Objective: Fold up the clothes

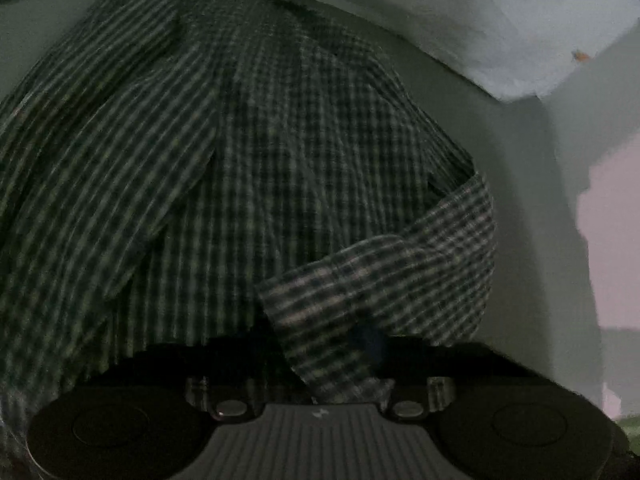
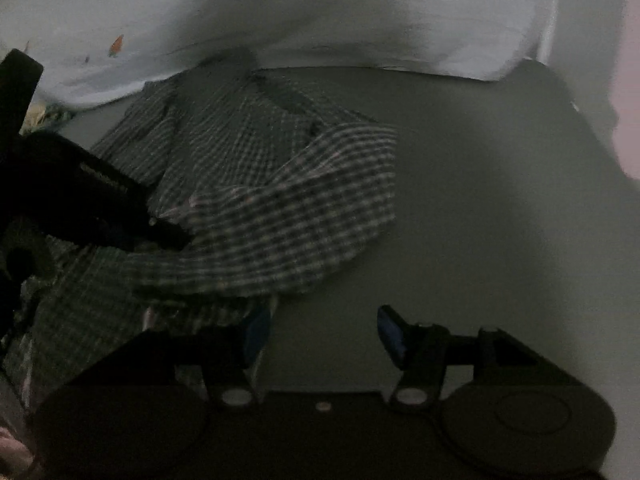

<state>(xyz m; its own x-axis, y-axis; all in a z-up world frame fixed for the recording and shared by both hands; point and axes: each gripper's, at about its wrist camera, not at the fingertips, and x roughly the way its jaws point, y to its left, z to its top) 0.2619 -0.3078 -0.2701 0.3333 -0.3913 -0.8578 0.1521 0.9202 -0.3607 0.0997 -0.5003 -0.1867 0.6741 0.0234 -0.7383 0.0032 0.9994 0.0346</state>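
Note:
A green and white checked shirt (image 1: 248,168) lies spread on a grey surface (image 2: 460,200), also in the right wrist view (image 2: 248,168). My left gripper (image 1: 360,344) is shut on the shirt's sleeve (image 1: 392,276), which curls up off the shirt body; the left gripper shows in the right wrist view (image 2: 168,236) pinching that sleeve (image 2: 304,208). My right gripper (image 2: 320,336) is open and empty, low over the grey surface at the shirt's near right edge. Its blue-padded fingers (image 2: 390,334) stand well apart.
A pale light-blue sheet or pillow (image 2: 320,12) with small orange marks lies along the far side of the surface; it also shows in the left wrist view (image 1: 480,20). A pale pink area (image 1: 612,240) lies beyond the surface's right edge.

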